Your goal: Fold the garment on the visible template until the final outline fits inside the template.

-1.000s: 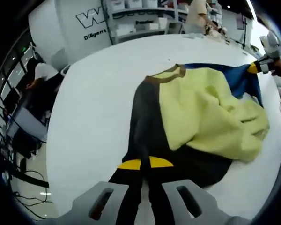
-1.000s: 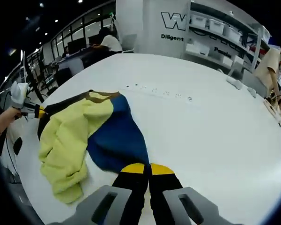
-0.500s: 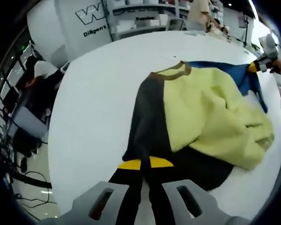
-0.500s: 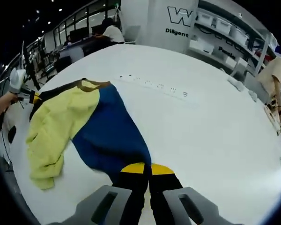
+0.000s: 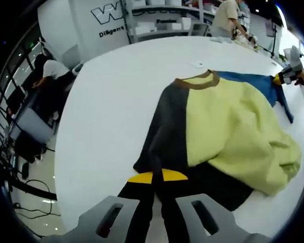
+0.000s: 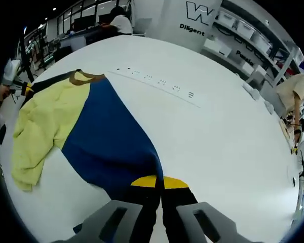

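Two tongs pinch a fleecy colour-block garment, rumpled.

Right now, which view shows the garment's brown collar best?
The left gripper view: the brown collar curves in full at the garment's far edge, between the dark and blue panels. The right gripper view shows the collar smaller, near the frame's left side.

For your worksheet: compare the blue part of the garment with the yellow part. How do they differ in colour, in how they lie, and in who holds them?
The blue part is dark and lies fairly smooth; the yellow part is pale and bunches into folds at its far end. The right gripper is shut on the blue part's edge; the left gripper is shut on the garment's dark part, beside the yellow. Both rest on the white table.
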Motion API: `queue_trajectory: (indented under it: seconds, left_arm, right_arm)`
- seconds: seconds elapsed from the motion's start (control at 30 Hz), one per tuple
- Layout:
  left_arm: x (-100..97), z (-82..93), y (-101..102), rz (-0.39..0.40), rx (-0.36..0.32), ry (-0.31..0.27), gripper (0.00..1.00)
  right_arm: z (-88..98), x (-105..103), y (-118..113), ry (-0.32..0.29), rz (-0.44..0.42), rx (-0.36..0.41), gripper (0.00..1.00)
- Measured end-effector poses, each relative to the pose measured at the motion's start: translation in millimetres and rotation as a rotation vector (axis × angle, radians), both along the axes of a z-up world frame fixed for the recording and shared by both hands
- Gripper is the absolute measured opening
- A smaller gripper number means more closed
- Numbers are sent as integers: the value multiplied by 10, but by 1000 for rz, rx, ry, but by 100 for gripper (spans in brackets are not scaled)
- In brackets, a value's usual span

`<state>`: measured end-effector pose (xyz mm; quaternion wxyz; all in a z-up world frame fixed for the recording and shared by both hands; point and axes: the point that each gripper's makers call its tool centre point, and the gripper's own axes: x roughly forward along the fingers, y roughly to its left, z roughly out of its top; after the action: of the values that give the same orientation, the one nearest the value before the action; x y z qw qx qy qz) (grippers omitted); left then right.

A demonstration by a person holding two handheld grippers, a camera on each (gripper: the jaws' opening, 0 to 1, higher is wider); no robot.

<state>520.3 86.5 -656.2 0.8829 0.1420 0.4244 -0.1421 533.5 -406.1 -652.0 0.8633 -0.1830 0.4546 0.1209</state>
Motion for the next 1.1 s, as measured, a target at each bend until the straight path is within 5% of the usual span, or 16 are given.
queue_trajectory:
  seconds: [0.23, 0.53, 0.63, 0.83, 1.1]
  left_arm:
    - [18, 1, 46, 28, 11, 5, 7]
    - [-75, 140, 102, 44, 0, -16, 28]
    - [-163, 170, 118, 68, -30, 1, 34]
    - [-365, 195, -15, 99, -141, 16, 42]
    - [-586, 88, -175, 96, -204, 46, 44]
  right_arm:
    - [-31, 34, -90, 7, -2, -25, 0]
    - [-21, 72, -134, -33, -74, 17, 0]
    - [64, 93, -177, -70, -116, 28, 10]
    - [248, 50, 92, -144, -129, 188, 32]
    - [353, -175, 574, -141, -53, 325, 58]
